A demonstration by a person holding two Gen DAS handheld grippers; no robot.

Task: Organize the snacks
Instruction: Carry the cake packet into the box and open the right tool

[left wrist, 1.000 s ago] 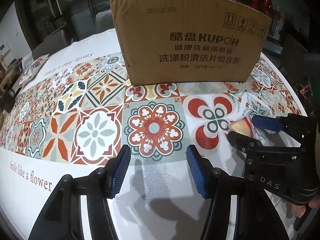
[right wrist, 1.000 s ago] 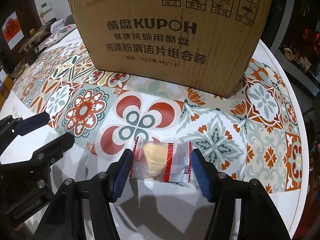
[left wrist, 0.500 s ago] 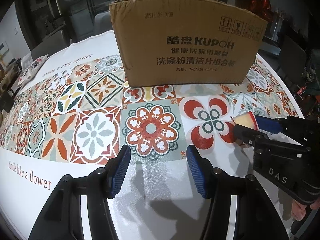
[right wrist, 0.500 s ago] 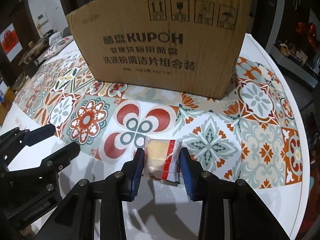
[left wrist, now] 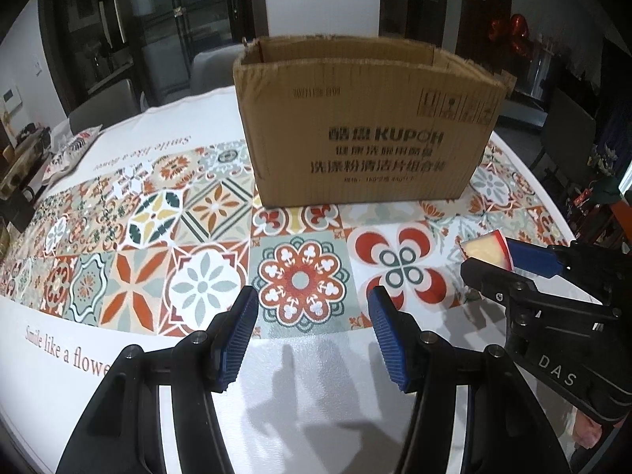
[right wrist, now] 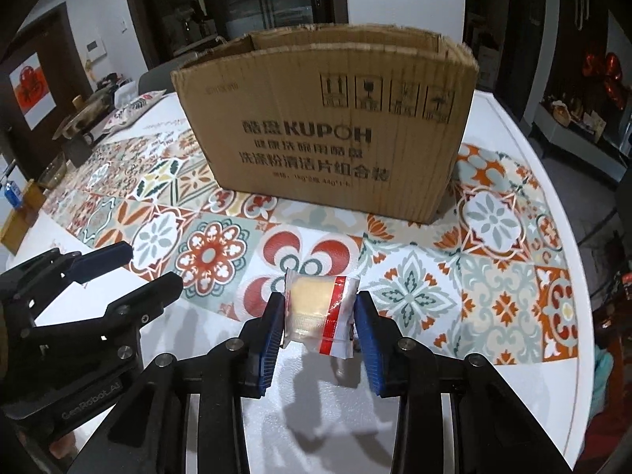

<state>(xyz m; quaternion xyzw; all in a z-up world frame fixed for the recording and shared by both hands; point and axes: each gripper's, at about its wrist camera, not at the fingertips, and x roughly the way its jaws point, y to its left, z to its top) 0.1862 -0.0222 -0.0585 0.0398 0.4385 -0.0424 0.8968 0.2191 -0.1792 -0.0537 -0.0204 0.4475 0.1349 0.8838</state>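
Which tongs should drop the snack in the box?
The right tongs. They are already shut on the wrapped snack, with the open cardboard box straight ahead. The left tongs are open and hold nothing.

A small snack packet [right wrist: 320,316] sits pinched between the blue pads of my right claw [right wrist: 319,330], lifted clear of the bench, its shadow on the white cloth below. The wrapper is clear plastic with a red stripe down one side and crimped ends; a pale yellow cake shows inside. Behind it stands an open brown cardboard box [right wrist: 328,118], upright on the patterned cloth, black print and handling symbols on its near face, its top flaps gone or folded in.
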